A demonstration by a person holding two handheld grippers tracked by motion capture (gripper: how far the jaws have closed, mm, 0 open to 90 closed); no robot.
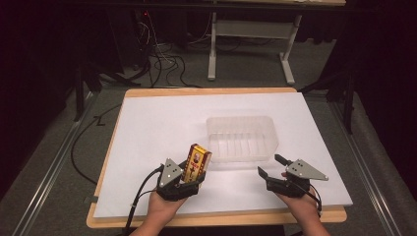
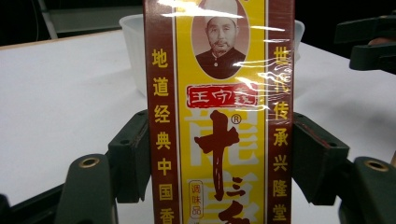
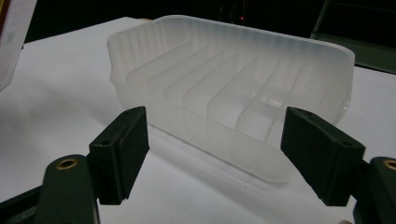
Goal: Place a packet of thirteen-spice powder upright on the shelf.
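Note:
A tall yellow and brown-red spice box (image 1: 195, 162) with a portrait and Chinese writing stands upright between the jaws of my left gripper (image 1: 191, 181), which is shut on its lower part. Up close, the box (image 2: 219, 116) has a black pad pressed on each side by the left gripper (image 2: 219, 156). A clear plastic container (image 1: 241, 119) with ribbed dividers sits mid-table, just beyond the box. My right gripper (image 1: 269, 165) hovers at the container's near right corner, open. In its own view the right gripper (image 3: 215, 144) frames the container's (image 3: 261, 36) near wall without touching it.
A white sheet (image 1: 157, 123) covers the wooden table, bare around the container. The near table edge lies just under both hands. Cables and a desk frame (image 1: 212, 44) stand on the floor beyond the far edge.

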